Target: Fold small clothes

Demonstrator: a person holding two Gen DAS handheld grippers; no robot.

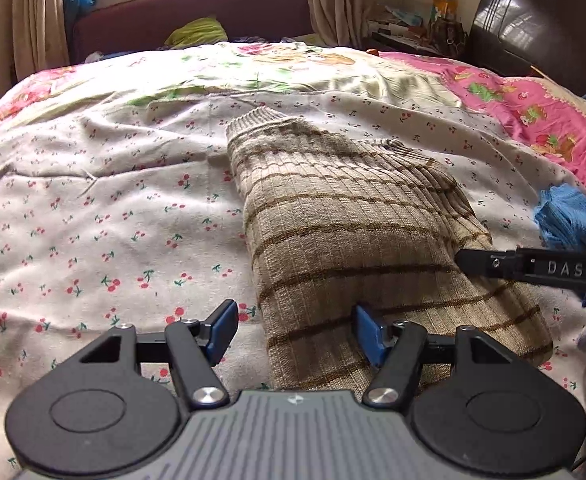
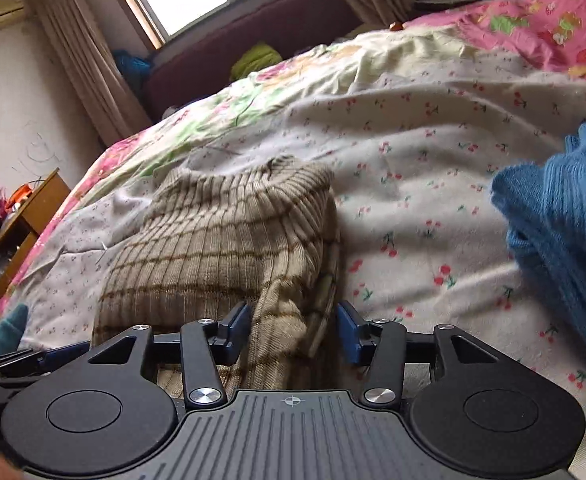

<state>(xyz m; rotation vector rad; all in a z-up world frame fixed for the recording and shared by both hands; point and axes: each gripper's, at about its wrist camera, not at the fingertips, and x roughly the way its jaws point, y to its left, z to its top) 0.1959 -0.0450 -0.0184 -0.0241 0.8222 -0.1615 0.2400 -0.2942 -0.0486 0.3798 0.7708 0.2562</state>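
The blue cloth is cut off at the edge. Both tools are spread over the striped sweater, tilted down.

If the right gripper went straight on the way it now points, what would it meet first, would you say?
Most likely the beige striped sweater: a fold of it already lies between the open jaws of the right gripper, with the knit continuing ahead. Depth is hard to judge.

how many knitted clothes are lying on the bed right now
2: the beige striped sweater mid-bed ahead of both grippers, and the blue knit at the right edge. More may lie out of view.
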